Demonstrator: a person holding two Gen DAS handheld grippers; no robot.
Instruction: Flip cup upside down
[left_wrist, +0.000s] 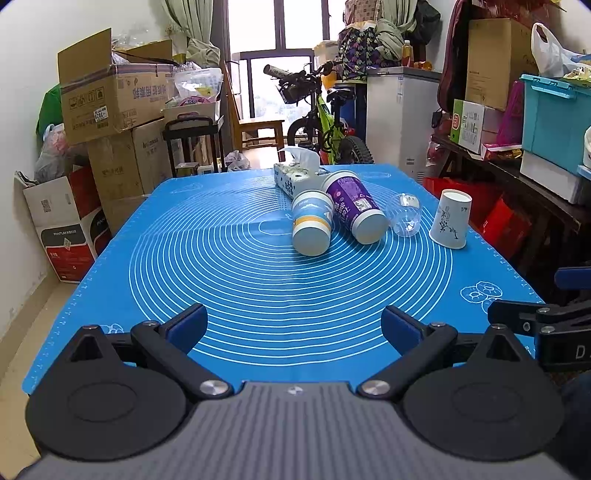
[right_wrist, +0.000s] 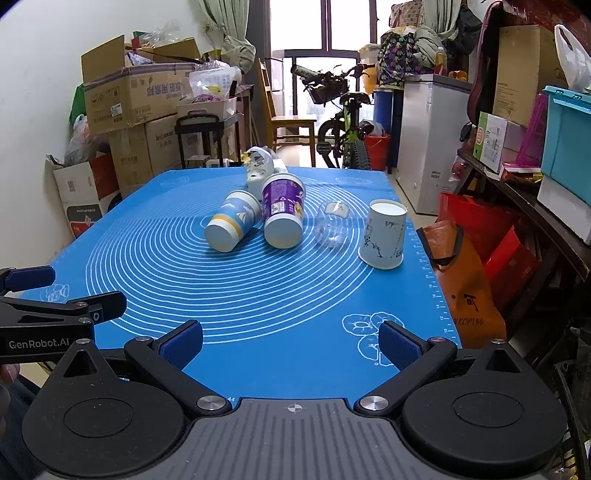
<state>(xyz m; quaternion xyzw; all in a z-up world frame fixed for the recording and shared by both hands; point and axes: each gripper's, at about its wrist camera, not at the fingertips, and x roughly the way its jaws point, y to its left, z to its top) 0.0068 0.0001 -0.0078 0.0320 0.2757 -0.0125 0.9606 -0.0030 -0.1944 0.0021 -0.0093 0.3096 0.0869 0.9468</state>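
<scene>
The left gripper (left_wrist: 293, 326) hovers near the mat's (left_wrist: 258, 295) front edge, jaws spread, empty; the blue cup (right_wrist: 232, 225) lies on its side mid-mat, beside the purple cup (right_wrist: 282, 212); the right gripper (right_wrist: 290, 343), jaws likewise spread, should probably pinch a toppled cup across its wall, then rotate it rim-down.

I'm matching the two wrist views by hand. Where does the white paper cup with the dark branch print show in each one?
Left wrist: the white paper cup stands mouth down at right of centre, near the blue mat's right edge.
Right wrist: the same cup is right of centre, tilted by the lens.
Shared landmark: the clear plastic cup lies just to its left.
</scene>
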